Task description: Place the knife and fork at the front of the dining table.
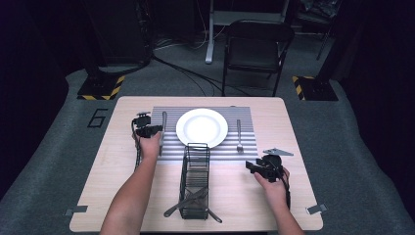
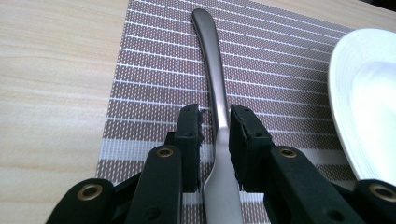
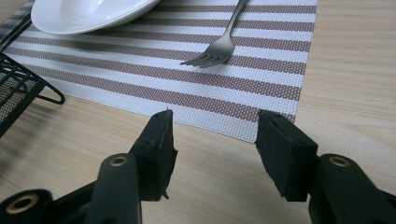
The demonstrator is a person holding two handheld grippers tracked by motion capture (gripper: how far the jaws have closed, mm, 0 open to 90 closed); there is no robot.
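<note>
My left gripper [image 2: 215, 128] astride knife [image 2: 215, 107] on striped placemat [image 2: 154, 79], left of plate [image 2: 369, 93]; jaws slightly apart, pads off handle. My right gripper [image 3: 212, 140] apart, nothing between, over table [image 3: 355, 70].

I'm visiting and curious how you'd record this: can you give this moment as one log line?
left gripper: open around knife on placemat | right gripper: open, over bare table | fork: right of plate

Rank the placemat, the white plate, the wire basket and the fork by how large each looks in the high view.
1. Placemat, the widest.
2. Wire basket and white plate: close in area, and the basket is nearer the camera, so I leave them unranked.
3. Fork, clearly the smallest.
</note>
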